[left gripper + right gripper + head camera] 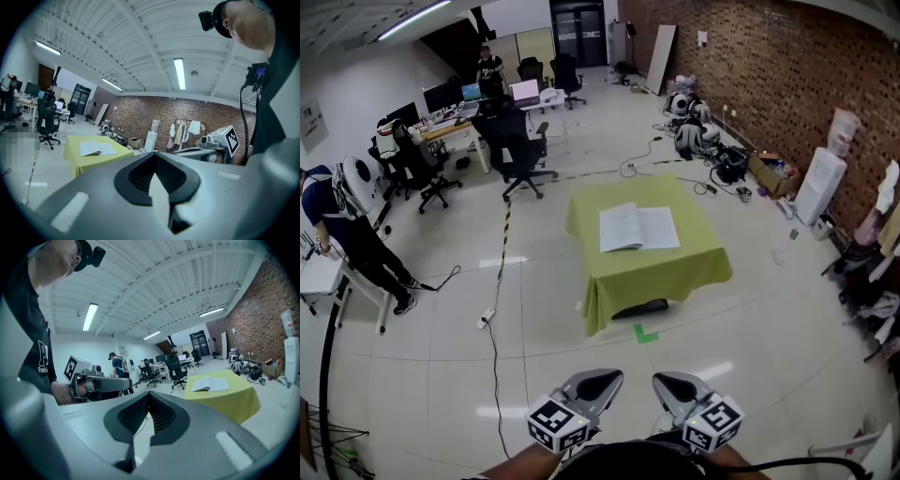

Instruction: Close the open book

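An open book (638,228) lies flat, white pages up, in the middle of a small table under a yellow-green cloth (652,273), a few steps ahead of me. It also shows in the left gripper view as the book (96,148) and in the right gripper view as the book (212,384). My left gripper (598,382) and right gripper (678,384) hang side by side at the bottom of the head view, over the floor and well short of the table. Both have their jaws together, tips meeting, with nothing between them: left gripper (153,155), right gripper (149,395).
A black cable (495,347) runs along the floor on the left. A green tape mark (645,333) sits by the table's near edge. Office chairs (523,150) and desks stand behind; a person (352,234) stands far left. Bags and clutter (712,150) line the brick wall on the right.
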### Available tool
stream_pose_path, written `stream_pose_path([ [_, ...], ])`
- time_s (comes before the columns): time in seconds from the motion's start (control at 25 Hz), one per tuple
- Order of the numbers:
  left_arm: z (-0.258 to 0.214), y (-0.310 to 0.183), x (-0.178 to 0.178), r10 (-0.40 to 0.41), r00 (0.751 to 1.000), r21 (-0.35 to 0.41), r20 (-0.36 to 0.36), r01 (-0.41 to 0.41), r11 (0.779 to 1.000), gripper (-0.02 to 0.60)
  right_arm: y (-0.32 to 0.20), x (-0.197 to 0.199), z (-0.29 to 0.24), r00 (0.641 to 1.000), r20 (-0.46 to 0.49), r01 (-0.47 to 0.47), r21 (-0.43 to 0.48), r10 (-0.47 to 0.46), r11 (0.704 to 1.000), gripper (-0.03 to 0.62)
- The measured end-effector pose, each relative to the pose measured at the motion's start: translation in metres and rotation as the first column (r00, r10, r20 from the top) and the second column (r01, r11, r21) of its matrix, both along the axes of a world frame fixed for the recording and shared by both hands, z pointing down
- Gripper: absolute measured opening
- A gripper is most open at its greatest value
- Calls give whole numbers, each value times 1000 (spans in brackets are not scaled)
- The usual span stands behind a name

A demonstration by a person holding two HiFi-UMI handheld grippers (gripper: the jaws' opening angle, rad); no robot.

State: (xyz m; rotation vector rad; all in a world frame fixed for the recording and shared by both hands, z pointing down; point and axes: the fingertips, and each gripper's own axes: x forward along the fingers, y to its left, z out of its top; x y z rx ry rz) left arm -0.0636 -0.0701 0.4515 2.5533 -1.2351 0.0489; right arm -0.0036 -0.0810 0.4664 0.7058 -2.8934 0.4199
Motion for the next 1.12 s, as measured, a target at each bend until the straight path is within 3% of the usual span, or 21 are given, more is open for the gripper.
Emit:
stream_pose_path([
  [0.68,-14,-78,69,-31,999,4,21,31,1000,8,-77,77,-8,999,48,-15,-11,15,1000,8],
  [1.12,-20,-116,146,-33,998,14,44,33,999,8,-115,140,-4,996,87,11,-38,-8,999,8],
])
